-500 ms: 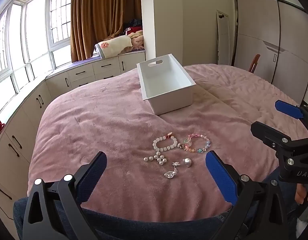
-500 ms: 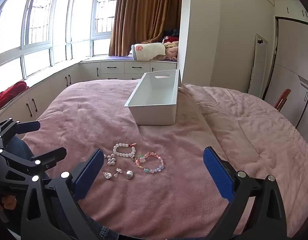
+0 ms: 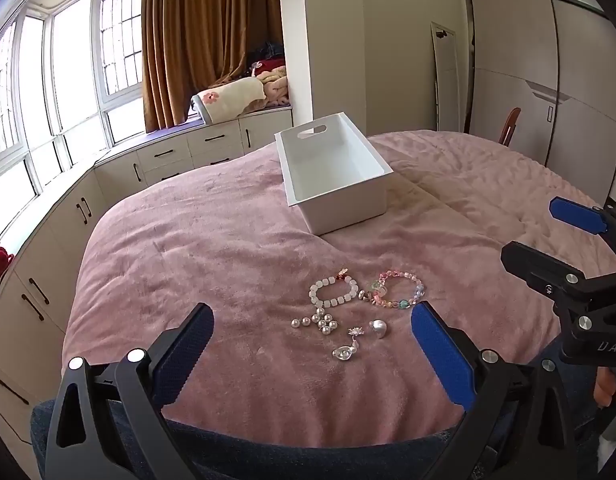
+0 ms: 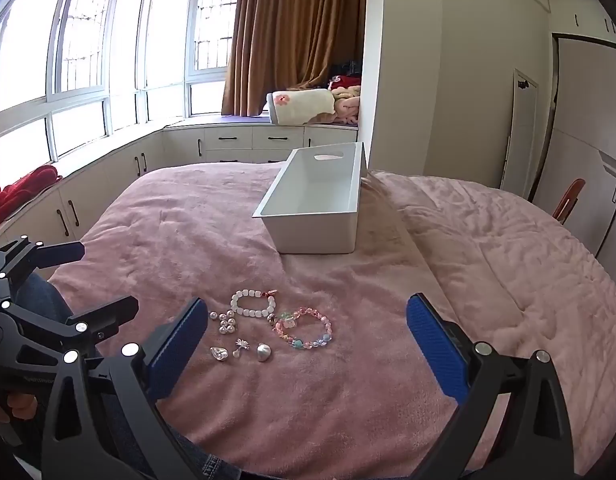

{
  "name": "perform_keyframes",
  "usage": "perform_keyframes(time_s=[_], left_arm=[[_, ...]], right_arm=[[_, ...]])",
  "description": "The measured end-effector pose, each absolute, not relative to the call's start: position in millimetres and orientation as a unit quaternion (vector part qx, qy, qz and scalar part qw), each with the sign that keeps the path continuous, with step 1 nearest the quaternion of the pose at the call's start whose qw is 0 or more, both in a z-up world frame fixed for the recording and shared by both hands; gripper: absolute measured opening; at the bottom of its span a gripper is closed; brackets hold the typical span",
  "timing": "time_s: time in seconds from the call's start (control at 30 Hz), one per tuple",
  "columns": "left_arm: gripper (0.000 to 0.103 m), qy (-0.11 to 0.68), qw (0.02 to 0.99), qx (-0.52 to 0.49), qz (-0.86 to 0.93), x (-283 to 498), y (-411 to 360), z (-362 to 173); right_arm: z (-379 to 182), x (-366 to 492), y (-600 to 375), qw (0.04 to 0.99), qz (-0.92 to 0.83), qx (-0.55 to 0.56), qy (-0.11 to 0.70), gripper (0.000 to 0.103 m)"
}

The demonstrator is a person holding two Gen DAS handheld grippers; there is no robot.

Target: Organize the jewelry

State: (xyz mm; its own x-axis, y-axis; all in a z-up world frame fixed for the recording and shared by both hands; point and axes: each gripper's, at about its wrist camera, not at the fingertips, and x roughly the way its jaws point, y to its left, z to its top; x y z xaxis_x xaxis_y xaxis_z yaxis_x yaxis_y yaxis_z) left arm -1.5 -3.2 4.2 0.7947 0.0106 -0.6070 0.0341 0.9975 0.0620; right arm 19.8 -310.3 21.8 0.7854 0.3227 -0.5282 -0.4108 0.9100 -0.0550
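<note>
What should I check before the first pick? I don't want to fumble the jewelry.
1. Left tongs open and holding nothing: ok.
2. Right tongs open and holding nothing: ok.
3. White bin upright, open top, nothing visible inside: ok.
4. White bead bracelet and pastel bracelet lying apart: cannot tell, they look close or touching.
5. Loose pearls bunched together: not ok for one pinch.
6. Pink blanket between jewelry and bin unobstructed: ok.

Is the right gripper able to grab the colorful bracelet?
Probably yes. The right gripper is open, and the colorful bracelet lies uncovered on the pink blanket just ahead.
</note>
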Motion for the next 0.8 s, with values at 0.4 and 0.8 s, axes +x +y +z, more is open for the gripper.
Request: perform_keyframes(time_s=[0.4, 0.8], left_arm=[[0.100, 0.319, 0.947, 0.036, -0.013, -1.6, -3.7, 3.5], [0.100, 0.320, 0.947, 0.038, -0.015, -1.0, -4.5, 4.3]], right_arm=[[21.3, 18.5, -310.4, 0.942, 0.194, -0.079, 0.262, 0.098], [27.0, 20.4, -315.8, 0.943, 0.192, -0.073, 0.261, 0.098]])
